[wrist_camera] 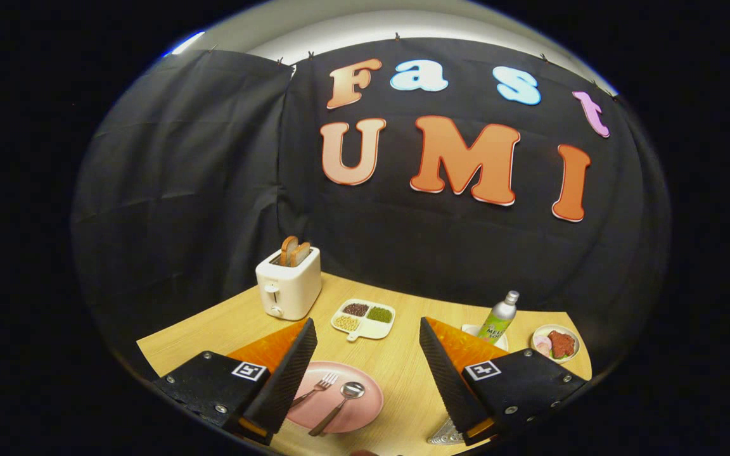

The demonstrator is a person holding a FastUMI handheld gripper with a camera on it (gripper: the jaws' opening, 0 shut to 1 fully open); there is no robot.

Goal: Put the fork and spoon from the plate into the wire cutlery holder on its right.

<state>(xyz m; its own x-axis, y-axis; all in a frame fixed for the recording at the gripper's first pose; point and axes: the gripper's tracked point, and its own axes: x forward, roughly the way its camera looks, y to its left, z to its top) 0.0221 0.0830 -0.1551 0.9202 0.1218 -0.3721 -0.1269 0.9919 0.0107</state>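
The gripper (365, 373) hangs above the light wooden table (403, 364) with its 2 black ribbed fingers (286, 377) spread wide. Nothing is held between them, and neither finger touches any object.

Nearest, the round pink plate (365, 405) lies on the table just inside the left finger, which covers its left part. On the plate rest 2 utensils side by side: the metal fork with a dark handle (315, 389) on the left, tines pointing away, and the metal spoon with a dark handle (338, 405) on the right, bowl pointing away. Both handles run toward the camera.

To the right of the plate, a small silvery wire piece (446, 434) shows below the right finger; this appears to be part of the wire cutlery holder, most of which is hidden behind the finger.

Beyond the fingers, a white divided tray (365, 318) holds 3 portions of beans: dark red, green and pale yellow. Left of it stands a cream 2-slot toaster (289, 288) with 2 slices of bread upright in its slots. To the right, a silver bottle with a green label (498, 316) stands on a white dish (469, 330), and a small round plate (555, 345) further right carries red and pink food.
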